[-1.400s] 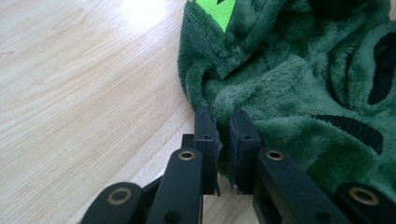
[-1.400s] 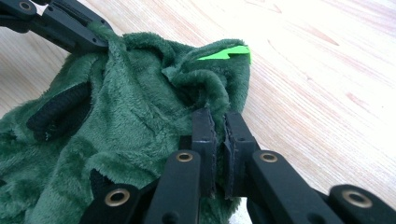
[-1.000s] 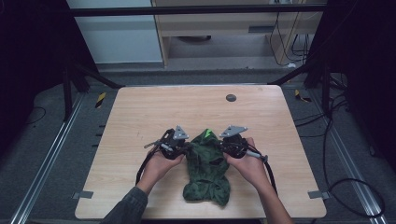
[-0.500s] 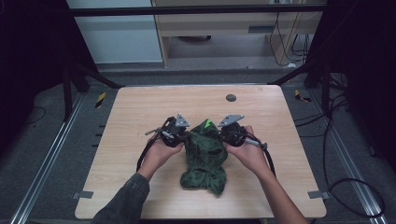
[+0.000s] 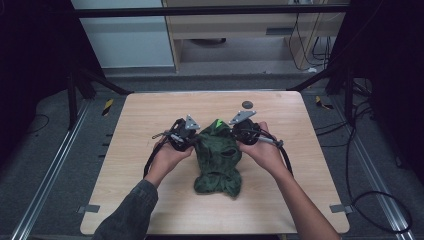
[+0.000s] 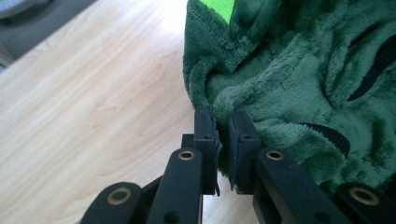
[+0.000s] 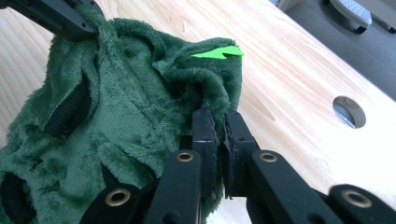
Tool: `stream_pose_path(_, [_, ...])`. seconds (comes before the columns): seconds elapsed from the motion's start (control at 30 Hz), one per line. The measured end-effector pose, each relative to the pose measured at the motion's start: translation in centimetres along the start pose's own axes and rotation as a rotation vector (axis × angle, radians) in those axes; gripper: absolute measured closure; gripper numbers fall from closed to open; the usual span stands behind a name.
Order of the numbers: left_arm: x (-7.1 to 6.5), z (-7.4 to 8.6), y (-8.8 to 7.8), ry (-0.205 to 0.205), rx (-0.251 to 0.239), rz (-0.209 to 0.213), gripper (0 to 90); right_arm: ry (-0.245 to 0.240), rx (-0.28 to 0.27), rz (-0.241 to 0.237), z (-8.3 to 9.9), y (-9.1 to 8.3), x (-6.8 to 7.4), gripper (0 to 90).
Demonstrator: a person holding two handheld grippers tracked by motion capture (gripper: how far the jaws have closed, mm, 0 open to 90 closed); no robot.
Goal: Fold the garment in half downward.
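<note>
A dark green plush garment (image 5: 218, 160) with black trim and a bright green patch (image 5: 218, 124) hangs between my two grippers over the middle of the wooden table (image 5: 140, 120). My left gripper (image 5: 192, 142) is shut on the garment's left upper edge; the left gripper view has plush (image 6: 299, 79) pinched between its pads (image 6: 205, 135). At the right upper edge my right gripper (image 5: 235, 135) is shut on the fabric (image 7: 130, 121), just below the green patch (image 7: 217, 52). The garment's lower end rests on the table.
A round dark hole (image 5: 247, 104) lies in the table's far right part, also in the right gripper view (image 7: 349, 111). Black cables (image 5: 285, 155) trail from both grippers along the forearms. Metal rails and dark floor surround the table.
Both grippers have lifted and moved away from the person with the garment, which now hangs higher and more stretched; its lower end has slid farther onto the table.
</note>
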State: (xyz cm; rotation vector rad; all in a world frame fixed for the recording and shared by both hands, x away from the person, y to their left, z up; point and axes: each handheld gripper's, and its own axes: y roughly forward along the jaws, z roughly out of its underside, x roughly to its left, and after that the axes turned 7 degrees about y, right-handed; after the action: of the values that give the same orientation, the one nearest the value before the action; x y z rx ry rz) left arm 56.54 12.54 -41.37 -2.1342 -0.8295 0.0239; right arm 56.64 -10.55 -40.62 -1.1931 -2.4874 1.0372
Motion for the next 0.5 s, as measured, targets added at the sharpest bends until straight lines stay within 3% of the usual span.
stream_pose_path(0.27, [1.0, -1.2, 0.2, 0.029, 0.020, -0.024, 83.5, 0.000, -0.010, 0.002, -0.8, 0.5, -0.8, 85.5])
stream_pose_path(0.5, [0.8, -1.2, -0.2, 0.038, 0.005, -0.044, 83.3, -0.004, -0.037, 0.003, -1.1, -0.1, -0.8, 85.4])
